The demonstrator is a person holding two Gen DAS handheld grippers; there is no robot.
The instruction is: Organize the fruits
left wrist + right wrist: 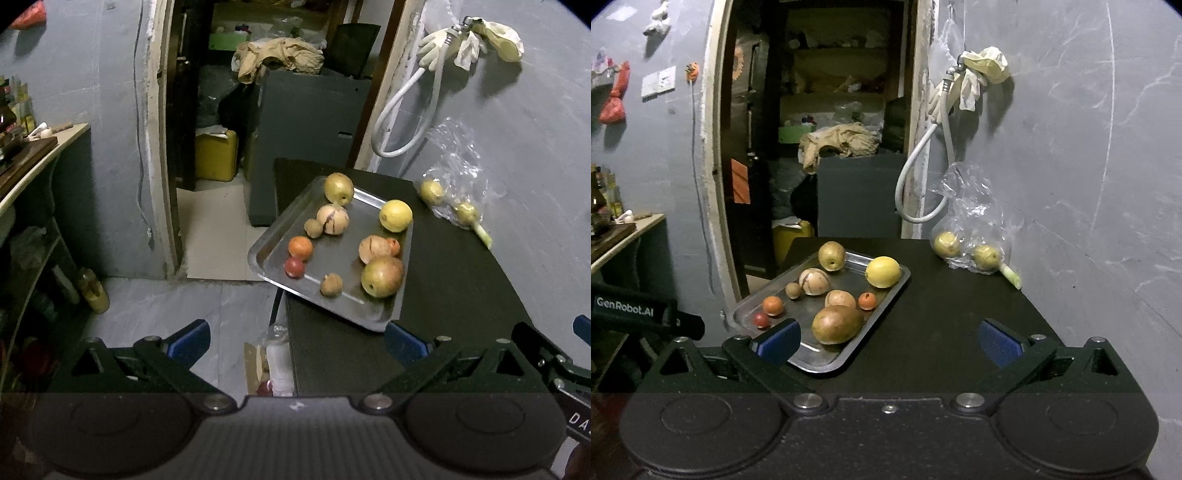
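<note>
While the left gripper is hanging with its blue pads spread wide and nothing between them, its camera is showing a steel tray lying on a dark table, one corner jutting past the table edge toward the floor. Loose fruit is sitting on the tray: a lemon, a large apple, a small orange and several others. Two more fruits are waiting in a clear plastic bag against the wall, well apart from the tray.

Looking from the right gripper, its fingers are likewise gaping open and holding nothing, hovering over the table's near edge just beside the tray. The bag is slumping at the far right corner.

Pressing down on the overhanging corner is likely to be the main hazard, since it could tip the tray and send round fruit rolling off. Grabbing the thin bag could also be tearing it or spilling its contents.
</note>
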